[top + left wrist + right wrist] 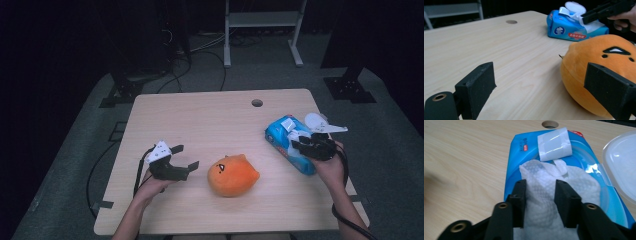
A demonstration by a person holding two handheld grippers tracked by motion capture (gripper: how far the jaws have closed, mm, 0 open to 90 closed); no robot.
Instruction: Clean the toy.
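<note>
A blue wet-wipe pack (285,145) lies at the table's right side with its clear lid (317,120) flipped open. From its opening a white wipe (541,195) sticks up, and my right gripper (540,182) is shut on that wipe, one jaw on each side. In the high view the right gripper (300,140) sits over the pack's near end. An orange plush (232,175) with a small face rests at the front middle. My left gripper (188,156) stands open just left of the plush (604,75), nothing between its jaws.
The wooden table (210,115) has a round hole (257,103) near its far edge. A white seal sticker (554,143) is folded back on the pack (516,165). A pale metal frame (262,20) and cables stand on the floor beyond.
</note>
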